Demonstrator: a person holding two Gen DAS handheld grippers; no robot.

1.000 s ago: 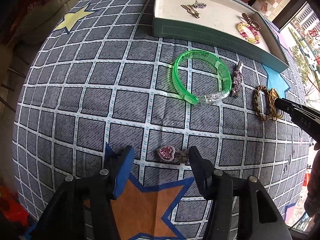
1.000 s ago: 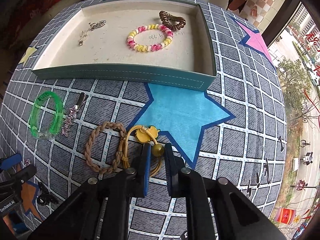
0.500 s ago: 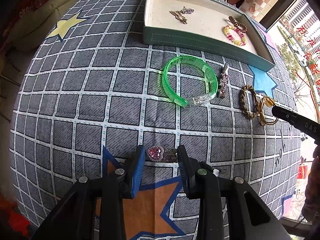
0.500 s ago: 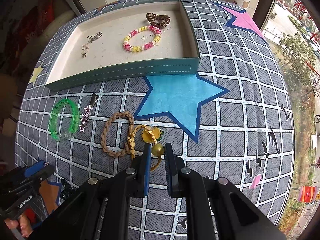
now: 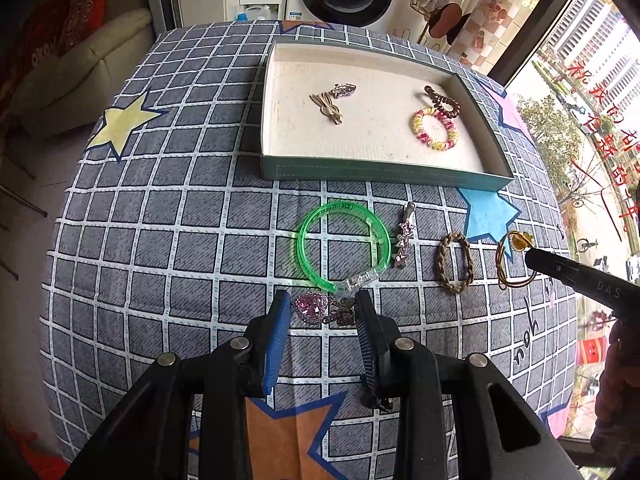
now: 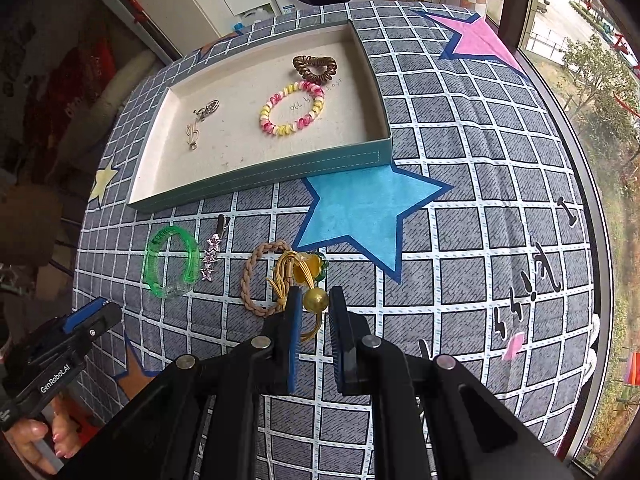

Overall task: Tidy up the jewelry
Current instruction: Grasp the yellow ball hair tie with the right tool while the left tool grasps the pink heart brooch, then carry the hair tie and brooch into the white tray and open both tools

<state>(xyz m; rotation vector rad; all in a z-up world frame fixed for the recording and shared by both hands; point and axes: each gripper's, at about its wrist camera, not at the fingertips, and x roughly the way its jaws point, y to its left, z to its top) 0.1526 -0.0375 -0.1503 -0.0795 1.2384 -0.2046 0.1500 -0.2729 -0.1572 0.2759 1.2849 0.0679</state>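
Note:
My left gripper [image 5: 322, 312] is shut on a pink heart brooch [image 5: 316, 309] and holds it above the cloth. My right gripper [image 6: 314, 300] is shut on a gold hair tie with a gold bead [image 6: 315, 300], lifted off the cloth; it also shows in the left wrist view [image 5: 514, 258]. A green tray [image 5: 384, 172] at the back holds a beige clip [image 5: 328, 108], a brown spiral tie [image 5: 442, 100] and a pink-yellow spiral tie [image 5: 434, 128]. On the cloth lie a green bangle [image 5: 344, 246], a star hair clip [image 5: 404, 236] and a braided brown tie [image 5: 454, 262].
The table wears a grey checked cloth with a blue star [image 6: 368, 208], a pink star [image 6: 476, 40] and a yellow star [image 5: 122, 126]. A dark clip [image 5: 376, 400] lies under my left gripper. A window runs along the right edge.
Both grippers have risen from the cloth with their pieces. My left gripper closed from wide open onto the heart brooch. The gold tie has come up beside the braided tie.

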